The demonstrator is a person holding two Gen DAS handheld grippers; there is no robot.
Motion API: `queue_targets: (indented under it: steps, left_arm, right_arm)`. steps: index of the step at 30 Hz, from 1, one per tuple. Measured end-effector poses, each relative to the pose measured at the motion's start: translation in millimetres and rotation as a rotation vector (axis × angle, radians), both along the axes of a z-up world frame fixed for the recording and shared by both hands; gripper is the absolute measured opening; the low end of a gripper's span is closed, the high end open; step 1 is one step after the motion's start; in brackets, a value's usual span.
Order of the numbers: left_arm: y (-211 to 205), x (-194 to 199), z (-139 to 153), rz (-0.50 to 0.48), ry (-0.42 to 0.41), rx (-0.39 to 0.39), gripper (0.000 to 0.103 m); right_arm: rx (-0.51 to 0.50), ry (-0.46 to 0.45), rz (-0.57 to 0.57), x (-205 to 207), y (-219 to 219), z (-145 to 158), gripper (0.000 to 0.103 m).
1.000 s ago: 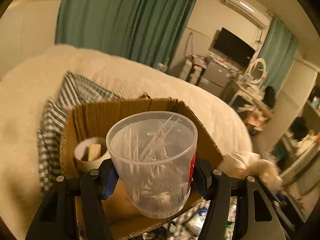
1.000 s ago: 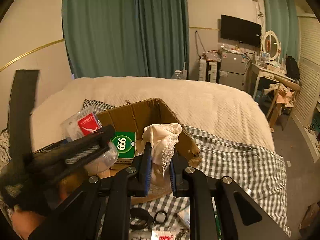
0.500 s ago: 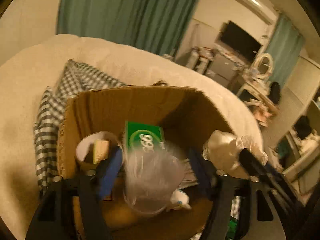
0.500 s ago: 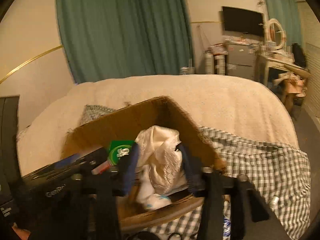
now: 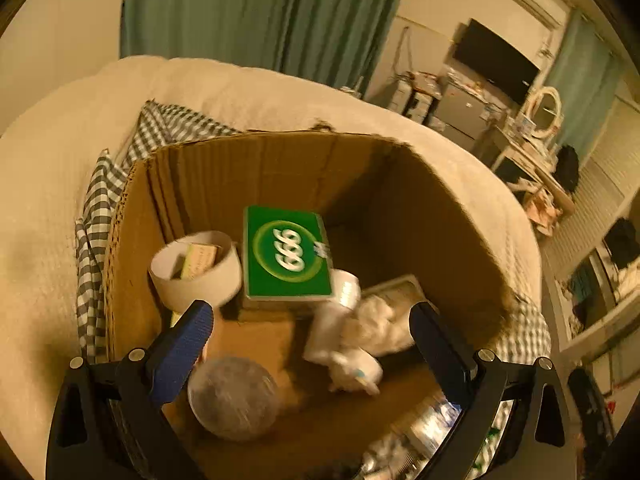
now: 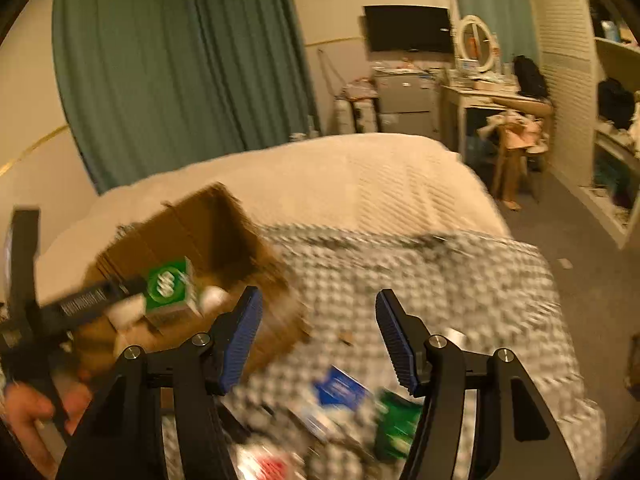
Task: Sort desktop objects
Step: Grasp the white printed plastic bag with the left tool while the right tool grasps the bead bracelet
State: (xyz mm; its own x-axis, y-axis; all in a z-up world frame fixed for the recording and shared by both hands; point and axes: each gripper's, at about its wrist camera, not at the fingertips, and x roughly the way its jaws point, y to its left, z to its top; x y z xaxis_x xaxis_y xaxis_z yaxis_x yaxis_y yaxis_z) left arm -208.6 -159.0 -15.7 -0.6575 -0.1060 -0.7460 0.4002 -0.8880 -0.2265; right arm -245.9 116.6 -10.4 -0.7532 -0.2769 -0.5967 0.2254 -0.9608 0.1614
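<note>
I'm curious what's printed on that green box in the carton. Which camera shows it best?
The left wrist view: the green box faces the camera inside the cardboard carton, its "666" readable. In the right wrist view it is small, blurred and partly behind the left gripper.

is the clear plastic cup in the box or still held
In the box: the clear plastic cup sits on the cardboard box floor, left tool open above it.

I see the bed (image 6: 340, 184) under its cream cover, with teal curtains (image 6: 180, 60) hanging behind it. Right of the curtains a black television (image 6: 406, 28) sits on the wall, a round mirror (image 6: 476, 46) just beside it. Below the mirror stands a cluttered dressing table (image 6: 492, 98). Grey carpet (image 6: 600, 280) runs along the bed's right side.
</note>
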Motion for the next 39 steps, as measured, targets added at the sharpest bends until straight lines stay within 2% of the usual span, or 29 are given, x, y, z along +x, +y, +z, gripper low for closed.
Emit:
queue_targets:
  steps: [5,8,9,10,12,14,18,21,23,25,27,29,34,36,37,38,39]
  left_arm:
    - [36,34,21,-0.068,0.039,-0.014,0.103]
    - [56,49,22,-0.091,0.004,-0.058,0.103]
    - [61,55,21,-0.104,-0.005,-0.064,0.103]
    - [65,61,18,-0.118,-0.020,-0.068,0.103]
    - [71,75,7,-0.120,-0.063,-0.067,0.103]
    - [76,88,-7,-0.136,-0.096,-0.049,0.103]
    - [92,106,-47,-0.217,-0.174,-0.012,0.103]
    - [104,110,-80,-0.233,-0.243,0.005,0.103]
    - [111,109,-101,-0.226,-0.268,-0.014,0.103]
    - [118,103,-126,-0.244,-0.333,-0.070,0.103]
    - [122,96,-146,-0.245,-0.409,-0.071,0.103]
    - [123,94,-159,-0.258,-0.437,-0.024,0.103]
    - [126,98,-163,-0.290,-0.446,-0.019,0.103]
    - [128,101,-161,-0.314,-0.442,-0.018,0.096]
    - [129,103,-158,-0.323,-0.432,-0.018,0.081]
    - [129,105,-153,-0.323,-0.414,-0.024,0.071]
    - [126,109,-146,-0.297,-0.386,-0.042,0.068]
  right_arm:
    - [0.044,0.013,-0.063,46,47,20,0.059]
    - [0.057,0.022,-0.090,76,64,29,0.064]
    - [0.080,0.021,-0.096,85,68,30,0.069]
    - [0.110,0.018,-0.100,92,70,30,0.070]
    - [0.169,0.027,-0.110,109,75,31,0.070]
    - [0.184,0.035,-0.122,123,79,30,0.070]
    - [0.114,0.002,-0.131,148,92,17,0.070]
    - [0.096,-0.031,-0.122,160,92,4,0.070]
    - [0.100,-0.055,-0.104,166,88,-3,0.070]
    - [0.119,-0.060,-0.106,171,84,-5,0.070]
    - [0.136,-0.053,-0.110,175,83,-4,0.070]
    - [0.120,-0.059,-0.117,176,85,-4,0.070]
    - [0.106,-0.045,-0.137,174,84,-1,0.070]
    - [0.101,-0.056,-0.126,172,81,-6,0.070]
    - [0.097,-0.067,-0.119,170,78,-10,0.070]
    - [0.092,-0.083,-0.109,167,76,-15,0.070]
    - [0.087,-0.096,-0.102,165,73,-19,0.070]
